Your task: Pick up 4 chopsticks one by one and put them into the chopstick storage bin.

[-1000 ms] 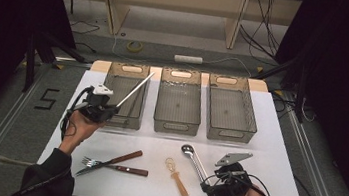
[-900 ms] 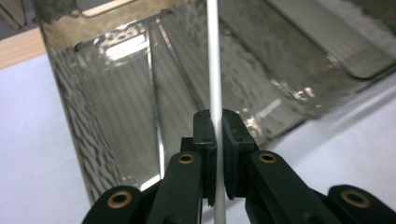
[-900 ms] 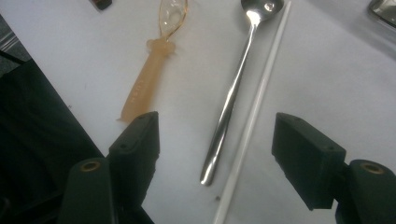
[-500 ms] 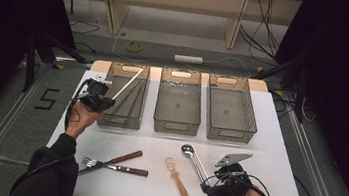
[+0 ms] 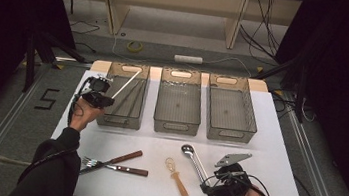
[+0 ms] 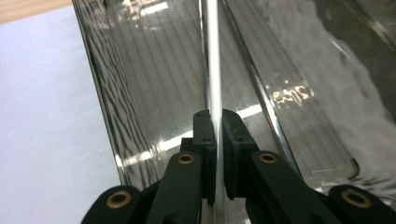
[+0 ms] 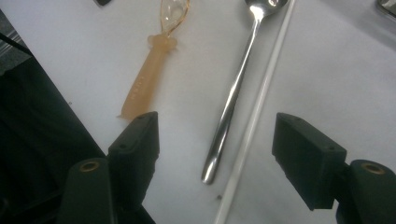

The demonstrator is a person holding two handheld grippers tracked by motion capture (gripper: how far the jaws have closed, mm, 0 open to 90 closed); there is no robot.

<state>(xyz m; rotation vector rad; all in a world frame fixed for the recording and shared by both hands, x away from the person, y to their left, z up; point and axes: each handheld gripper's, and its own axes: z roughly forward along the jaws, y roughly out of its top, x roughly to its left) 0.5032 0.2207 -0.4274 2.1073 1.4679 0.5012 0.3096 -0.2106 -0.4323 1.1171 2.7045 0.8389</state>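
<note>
One white stick [image 6: 213,70] is clenched by the left tool [image 6: 215,140] over the bin [image 5: 124,97] at ten o'clock. The right tool [image 7: 215,154] is held released above a spoon [image 7: 233,102].

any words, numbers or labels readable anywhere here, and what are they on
"5": large dark numeral marked on the grey floor left of the white table.
Embossed lettering on the handle of the small amber plastic spoon: too blurred to read.
Bright squiggle on the wall of the leftmost clear smoked plastic bin: looks like a reflection, not readable as text.
No other text is legible.
</note>
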